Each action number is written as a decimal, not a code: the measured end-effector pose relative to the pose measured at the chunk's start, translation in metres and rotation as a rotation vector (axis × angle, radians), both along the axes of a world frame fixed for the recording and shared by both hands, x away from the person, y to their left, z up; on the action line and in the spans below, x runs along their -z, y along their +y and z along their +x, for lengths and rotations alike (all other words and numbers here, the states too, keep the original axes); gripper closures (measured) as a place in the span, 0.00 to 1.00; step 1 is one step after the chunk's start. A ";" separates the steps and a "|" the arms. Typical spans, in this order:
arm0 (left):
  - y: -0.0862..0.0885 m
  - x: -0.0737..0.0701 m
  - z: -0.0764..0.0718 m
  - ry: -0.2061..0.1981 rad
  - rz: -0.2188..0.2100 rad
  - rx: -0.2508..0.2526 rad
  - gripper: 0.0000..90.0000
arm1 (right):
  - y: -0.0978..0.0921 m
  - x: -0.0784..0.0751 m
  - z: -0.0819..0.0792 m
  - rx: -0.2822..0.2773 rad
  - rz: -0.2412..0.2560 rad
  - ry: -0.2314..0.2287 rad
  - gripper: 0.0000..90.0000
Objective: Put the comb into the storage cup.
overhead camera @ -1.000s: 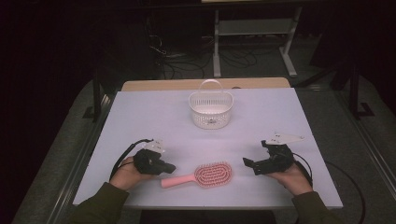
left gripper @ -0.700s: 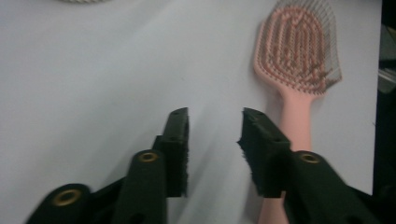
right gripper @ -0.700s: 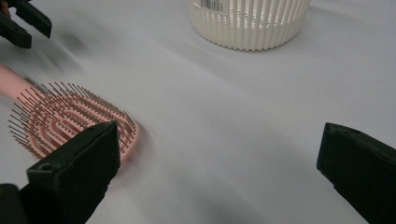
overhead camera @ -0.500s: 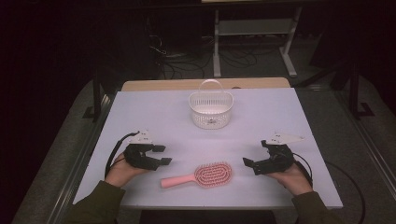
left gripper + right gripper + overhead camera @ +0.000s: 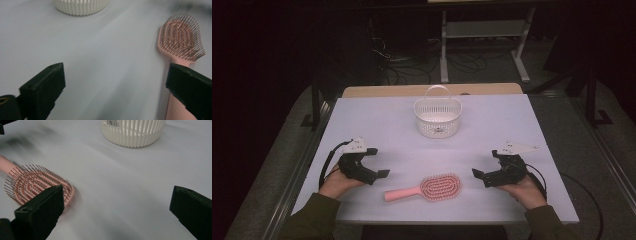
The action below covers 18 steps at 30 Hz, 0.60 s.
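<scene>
The left hand-held gripper (image 5: 374,167) has drawn back toward the left edge of the surface (image 5: 492,130) over the last second; it previously sat just beside the handle end of the hairbrush (image 5: 427,187) and now stands apart from it, jaws spread wide and holding nothing. In the left gripper view one jaw overlaps the pink handle, but the high view shows a gap. The right hand-held gripper (image 5: 486,176) has not shifted; its jaws are likewise wide and empty, near the bristle head. The hairbrush lies flat, bristles up, at the near edge between both grippers, unmoved. Judgement: no grasp is yet made, and the pick-up remains to be done. Farther back, the white basket (image 5: 437,118) stands upright at mid-surface, well apart from the brush. Nothing lies between brush and basket.
</scene>
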<state>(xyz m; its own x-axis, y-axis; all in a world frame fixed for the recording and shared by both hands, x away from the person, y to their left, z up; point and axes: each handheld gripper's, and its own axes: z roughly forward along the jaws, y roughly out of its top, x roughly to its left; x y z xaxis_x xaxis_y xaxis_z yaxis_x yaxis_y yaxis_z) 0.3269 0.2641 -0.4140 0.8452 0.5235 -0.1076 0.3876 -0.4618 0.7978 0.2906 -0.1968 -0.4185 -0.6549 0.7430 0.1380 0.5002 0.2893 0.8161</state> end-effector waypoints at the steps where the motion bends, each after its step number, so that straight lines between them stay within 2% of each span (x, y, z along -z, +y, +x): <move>1: 0.001 0.000 0.000 -0.003 -0.004 -0.001 0.00 | 0.000 0.000 0.000 -0.001 -0.001 -0.001 0.00; 4: 0.004 -0.001 -0.001 -0.027 -0.007 -0.002 0.00 | 0.000 0.000 0.000 -0.002 -0.002 0.000 0.00; 6: 0.005 -0.001 -0.002 -0.026 -0.017 -0.001 0.00 | 0.000 0.000 0.000 -0.003 -0.002 -0.001 0.00; 13: 0.006 0.001 -0.003 -0.038 -0.005 0.009 0.00 | 0.000 0.000 0.000 -0.002 -0.002 0.000 0.00; 18: 0.006 0.002 -0.003 -0.031 -0.001 0.022 0.00 | 0.000 0.000 0.000 -0.002 -0.003 -0.001 0.00</move>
